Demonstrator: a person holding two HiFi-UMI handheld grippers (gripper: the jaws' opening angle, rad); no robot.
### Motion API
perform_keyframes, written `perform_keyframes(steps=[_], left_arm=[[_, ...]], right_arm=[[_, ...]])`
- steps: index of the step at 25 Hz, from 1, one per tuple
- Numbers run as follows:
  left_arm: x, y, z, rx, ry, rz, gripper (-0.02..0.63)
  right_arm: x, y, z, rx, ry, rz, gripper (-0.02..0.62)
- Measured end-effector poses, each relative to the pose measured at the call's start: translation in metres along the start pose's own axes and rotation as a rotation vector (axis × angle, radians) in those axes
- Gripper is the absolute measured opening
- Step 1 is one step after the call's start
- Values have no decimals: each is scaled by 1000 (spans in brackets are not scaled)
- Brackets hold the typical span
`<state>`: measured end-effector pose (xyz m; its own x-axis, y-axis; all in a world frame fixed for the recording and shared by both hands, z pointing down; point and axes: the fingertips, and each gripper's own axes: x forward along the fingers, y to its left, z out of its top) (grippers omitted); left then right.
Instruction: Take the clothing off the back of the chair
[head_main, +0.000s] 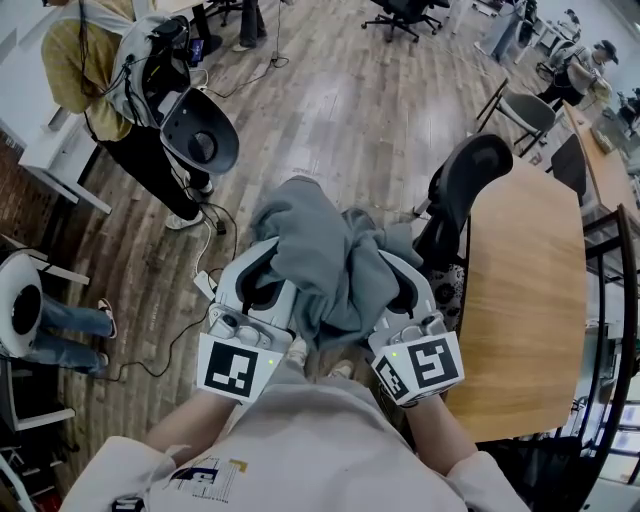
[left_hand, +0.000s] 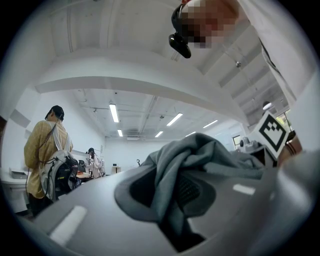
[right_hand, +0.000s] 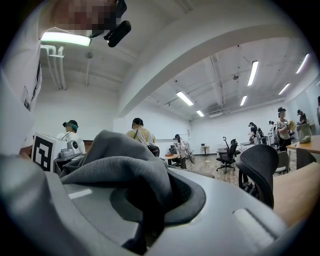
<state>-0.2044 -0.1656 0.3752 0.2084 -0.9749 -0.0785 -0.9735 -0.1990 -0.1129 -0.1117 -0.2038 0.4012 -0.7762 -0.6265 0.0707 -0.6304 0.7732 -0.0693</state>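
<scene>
A grey garment (head_main: 320, 250) hangs bunched between my two grippers, in front of my chest. My left gripper (head_main: 264, 282) is shut on its left part, with cloth pinched between the jaws (left_hand: 172, 200). My right gripper (head_main: 402, 282) is shut on its right part, and folds spill over the jaws (right_hand: 149, 200). The garment (left_hand: 205, 155) (right_hand: 117, 162) fills the middle of both gripper views. The black mesh chair (head_main: 462, 190) (right_hand: 257, 167) stands just right of the garment. I cannot tell whether the cloth still touches the chair.
A wooden table (head_main: 525, 300) (right_hand: 297, 187) stands right of the chair. A person with a backpack (head_main: 110, 90) stands at the back left, with cables (head_main: 212, 235) on the wood floor nearby. A white round stool (head_main: 22, 305) is at the far left. More office chairs (head_main: 405, 15) are far back.
</scene>
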Motion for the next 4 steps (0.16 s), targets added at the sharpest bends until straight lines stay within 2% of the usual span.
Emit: perform_keyframes(steps=[4], left_arm=[[-1,8,-4,-9,-2,0,61]], right_arm=[[7,4,-3,-6,2,-2,29]])
